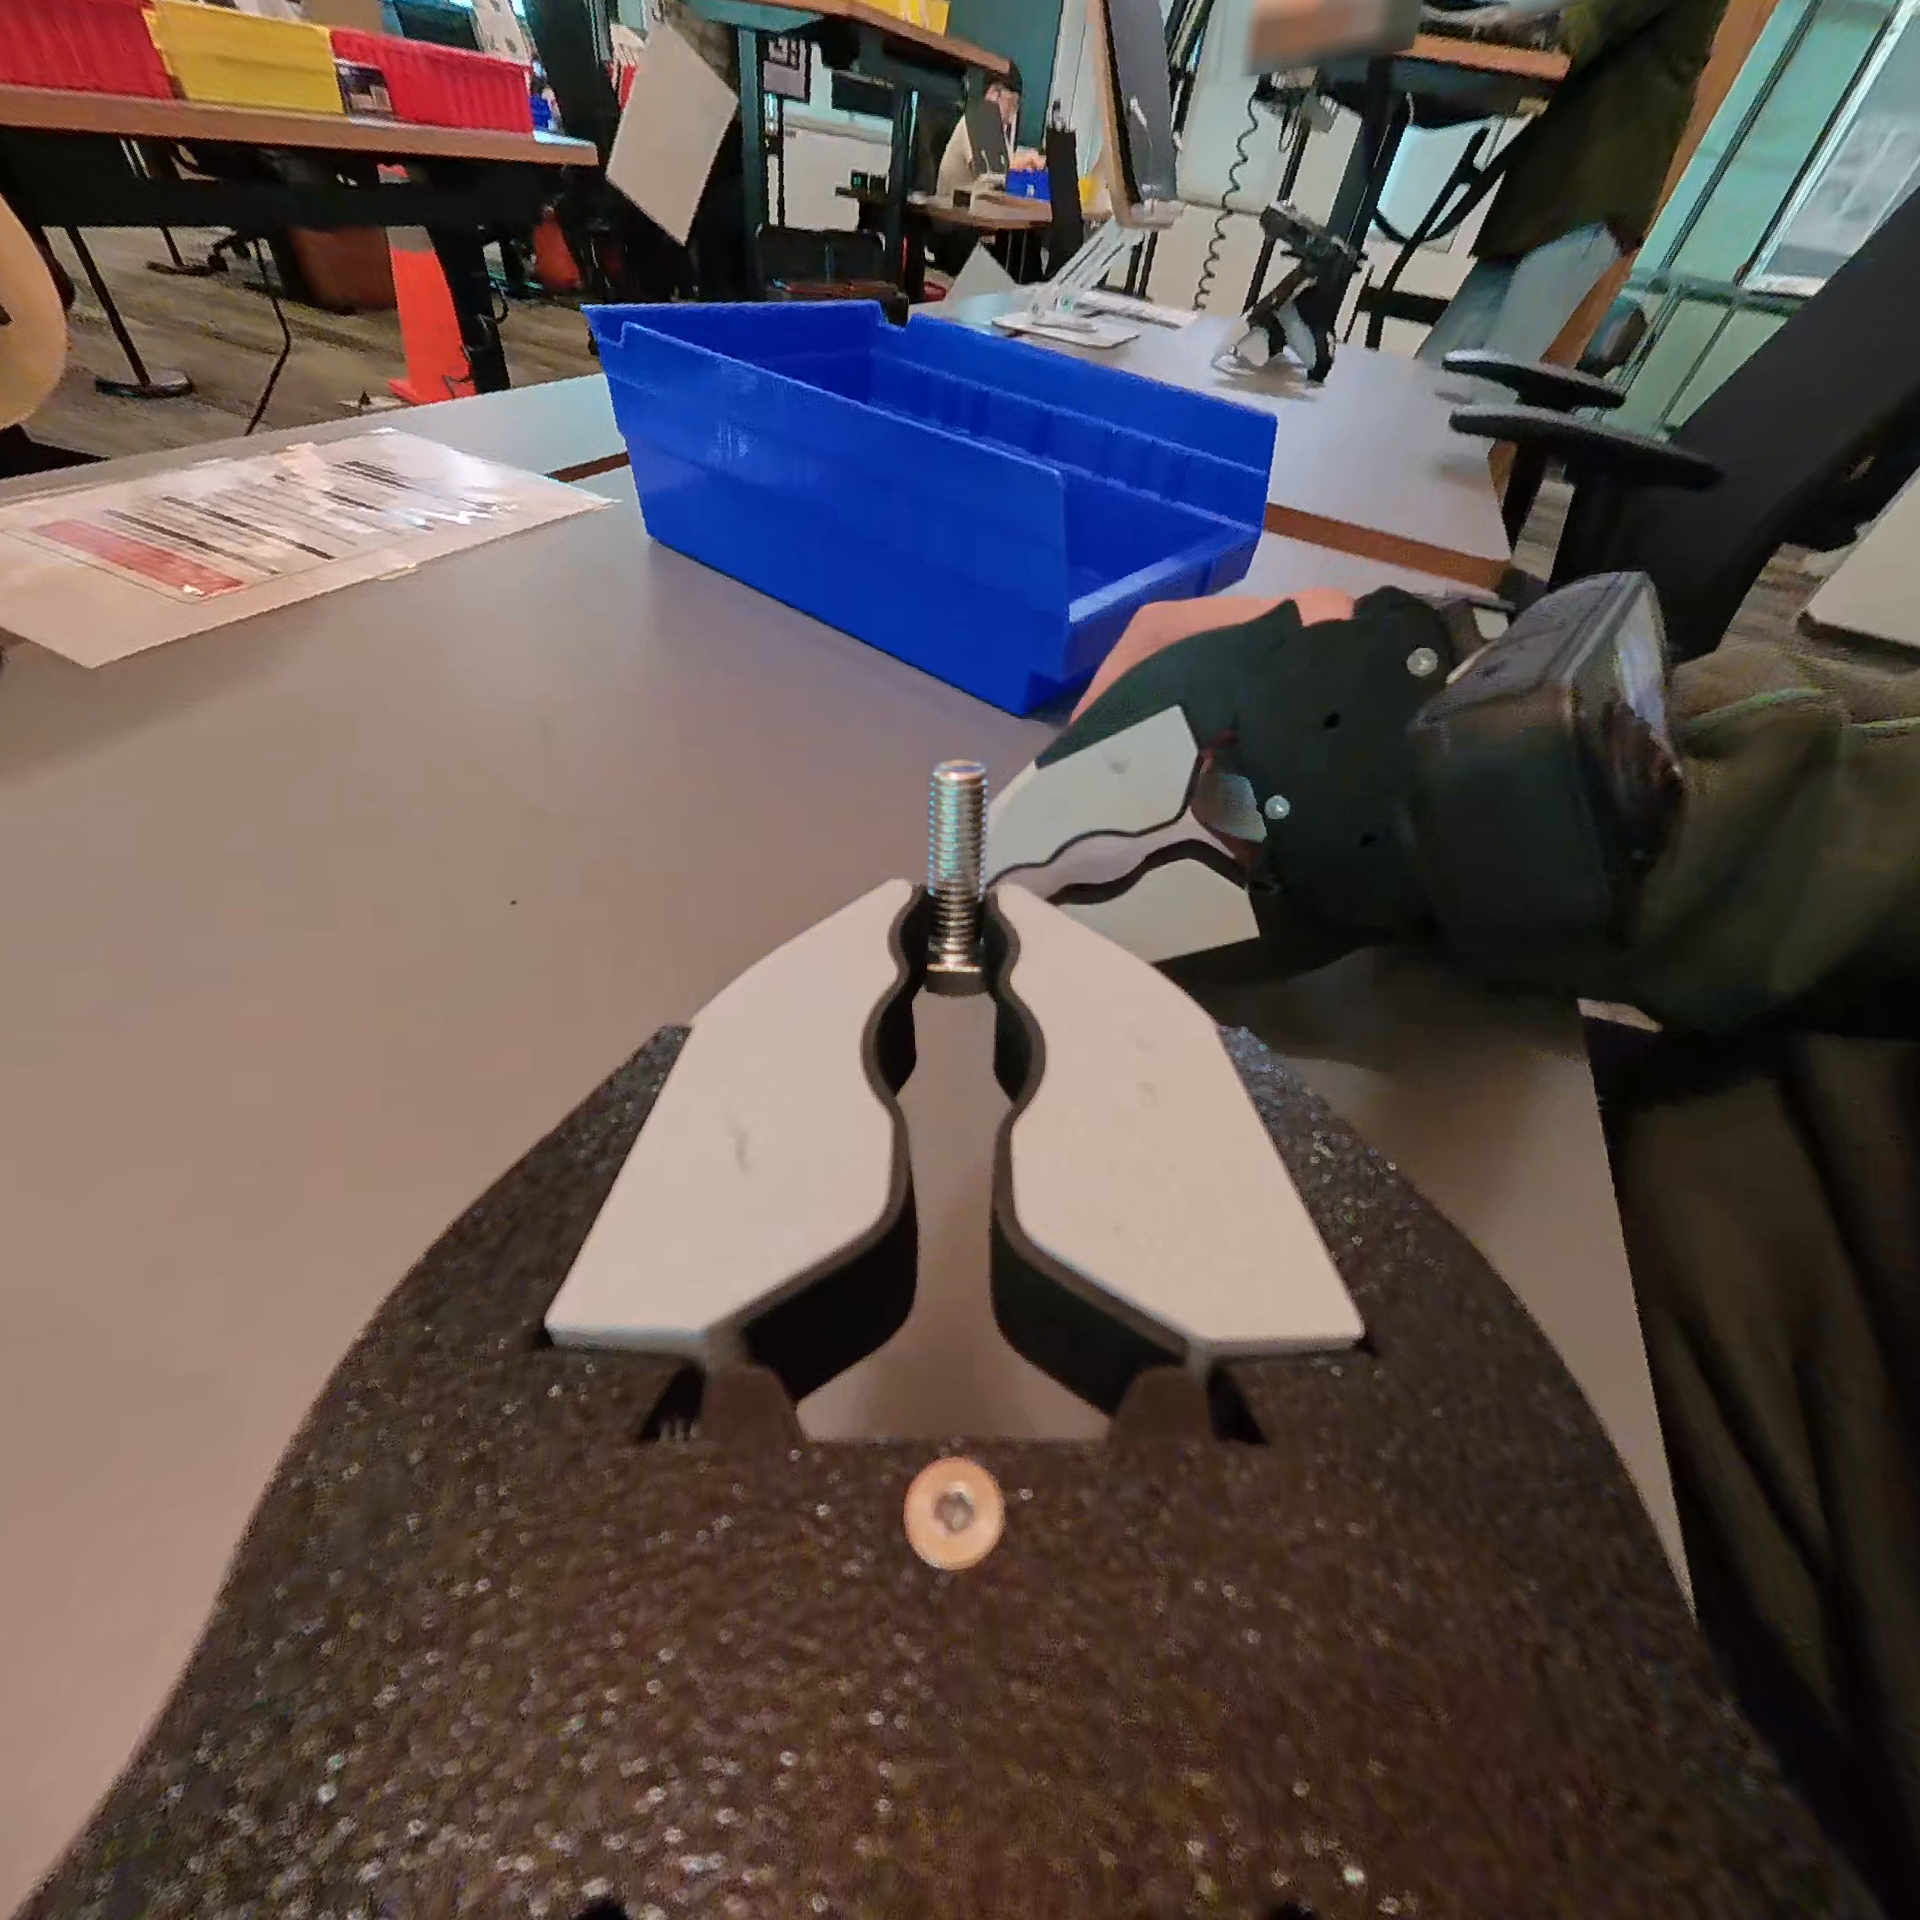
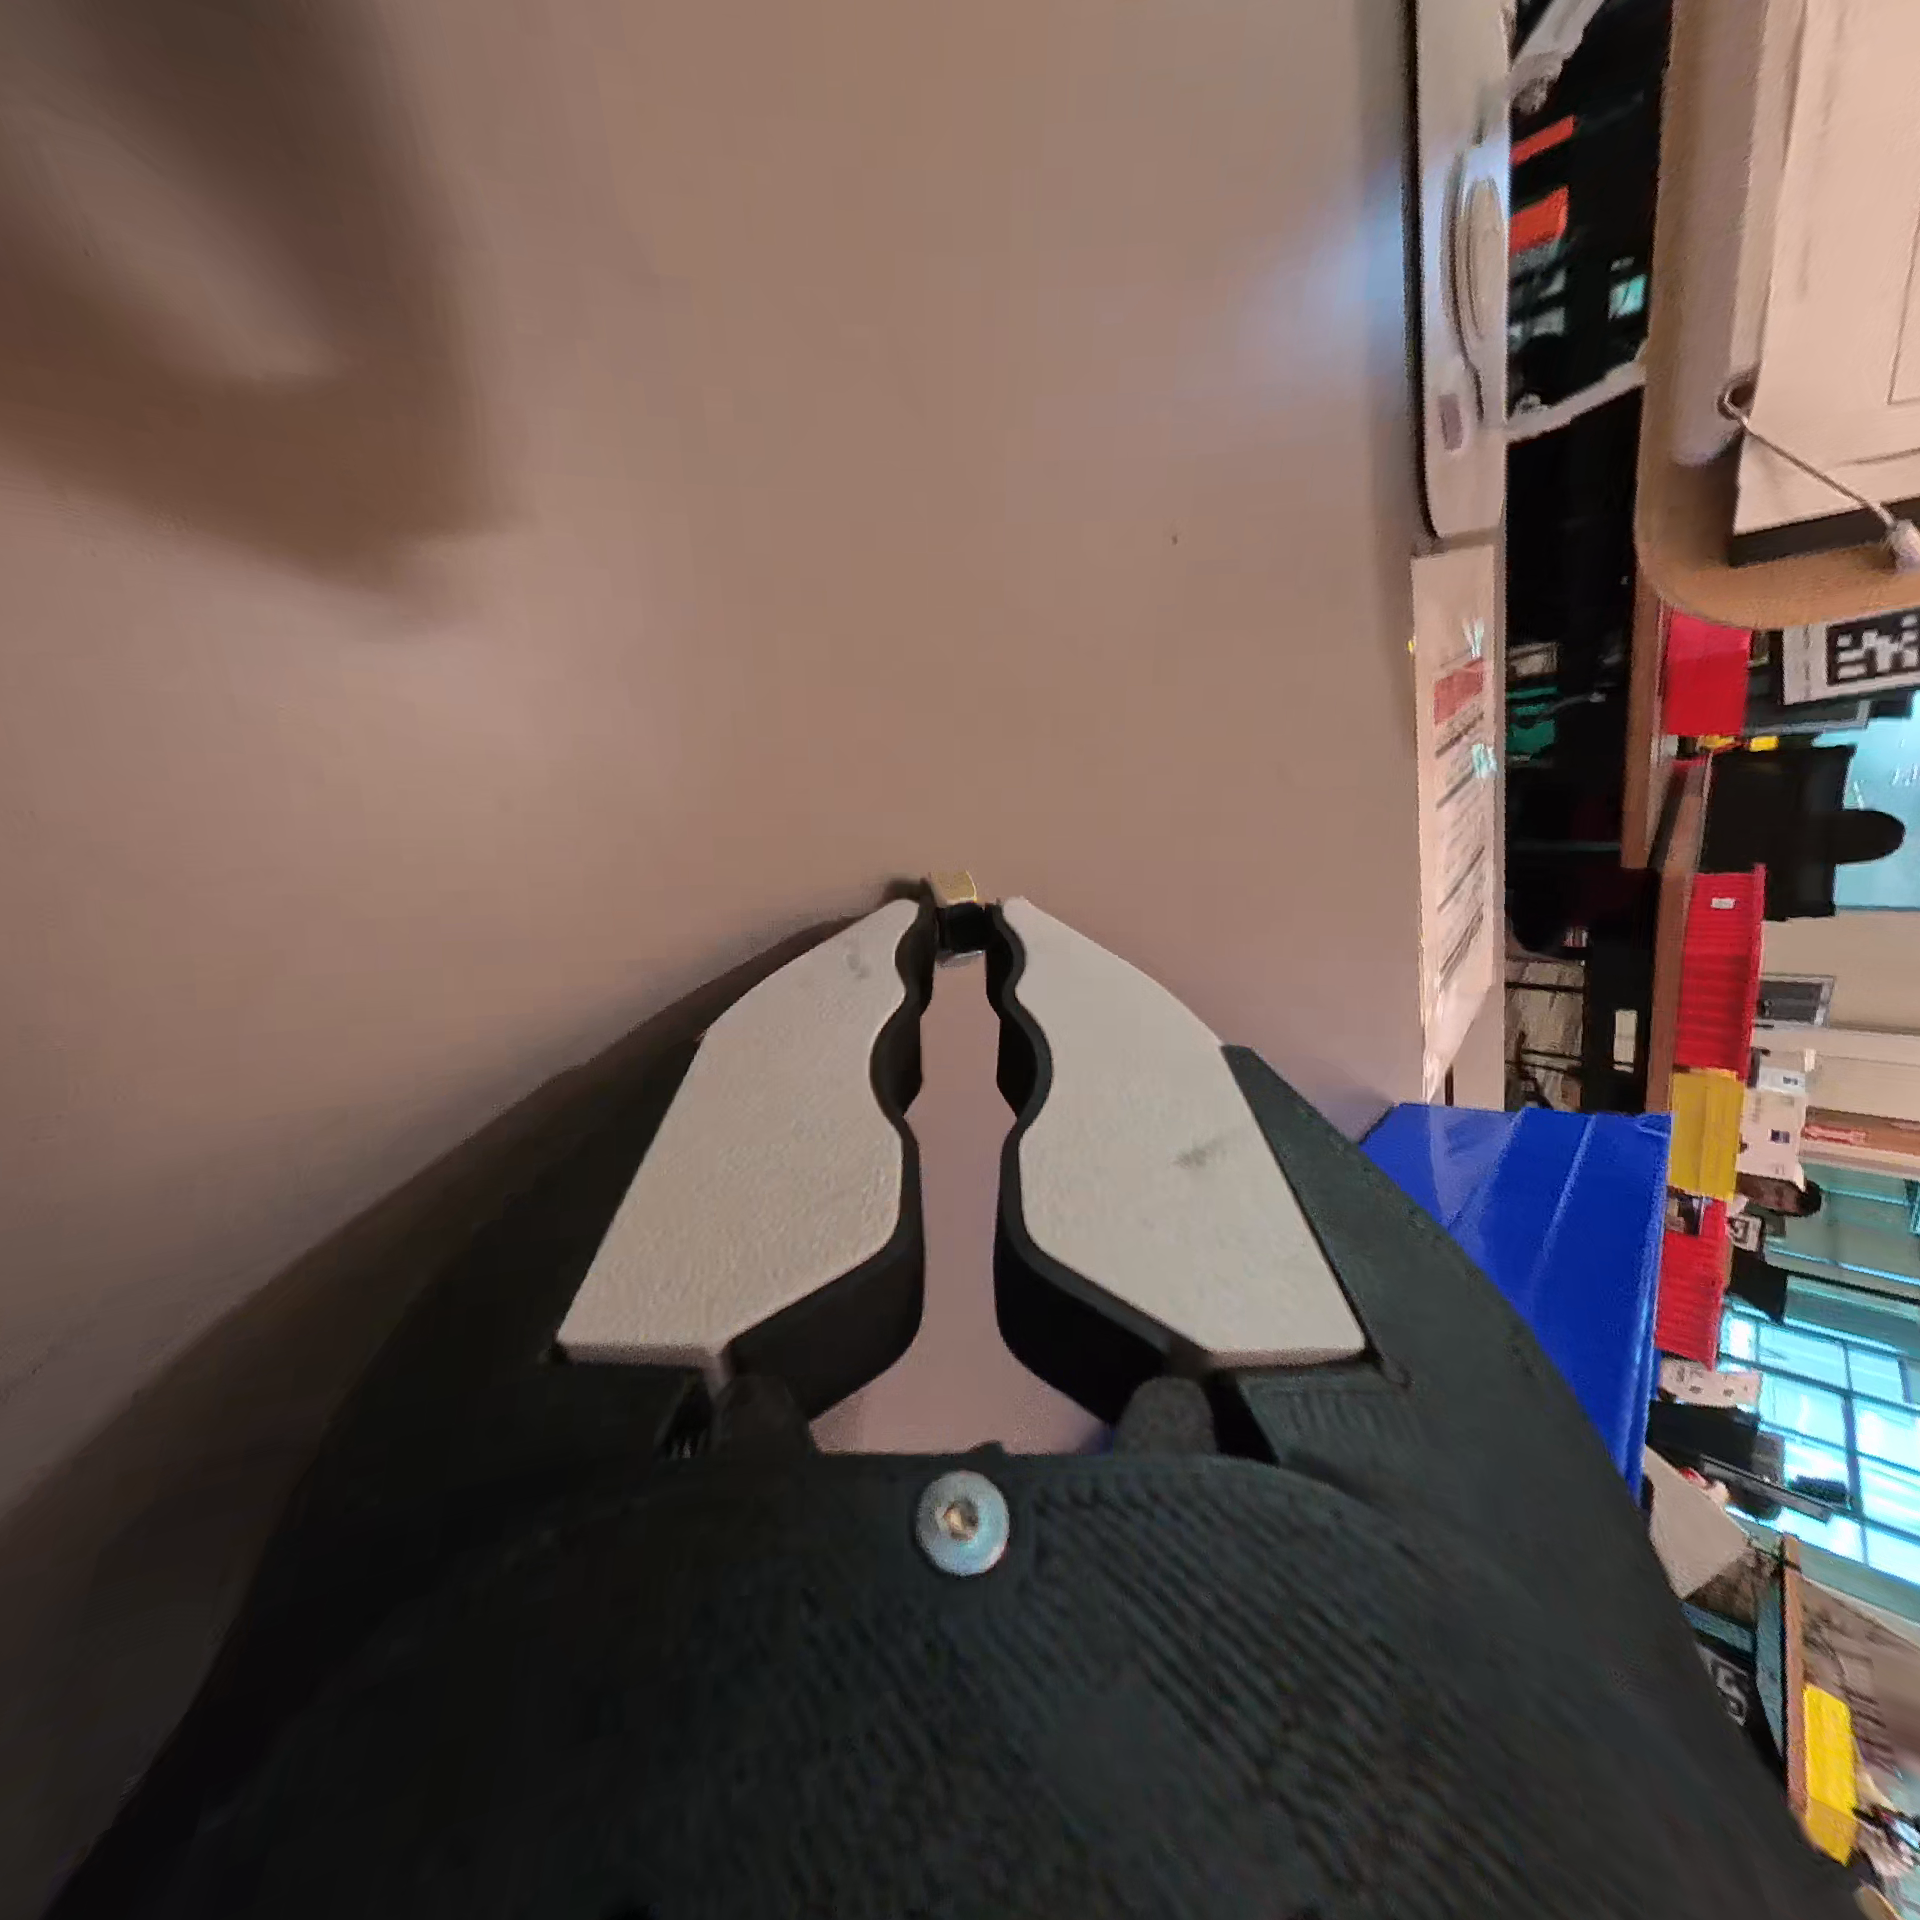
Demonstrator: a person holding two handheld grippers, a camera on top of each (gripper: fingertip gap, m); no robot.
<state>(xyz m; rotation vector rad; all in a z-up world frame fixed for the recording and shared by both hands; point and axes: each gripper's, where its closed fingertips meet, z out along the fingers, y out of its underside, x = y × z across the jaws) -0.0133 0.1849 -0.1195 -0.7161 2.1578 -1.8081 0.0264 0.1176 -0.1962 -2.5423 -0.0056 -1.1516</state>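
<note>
A steel bolt [image 1: 957, 878] is being clamped upright by its head in the left hand-held gripper [image 1: 956, 940] above the grey counter [image 1: 416, 831]. A small nut [image 2: 954, 914] is being pinched in the right hand-held gripper [image 2: 956, 930], just beside the bolt. A blue bin [image 1: 935, 488] is being left behind them.

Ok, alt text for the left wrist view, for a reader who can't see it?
The left gripper is shut on a steel bolt, threaded end pointing up, above a grey table. The right gripper comes in from the right, its tips close beside the bolt. A blue bin sits behind, a laminated sheet to the left.
</note>
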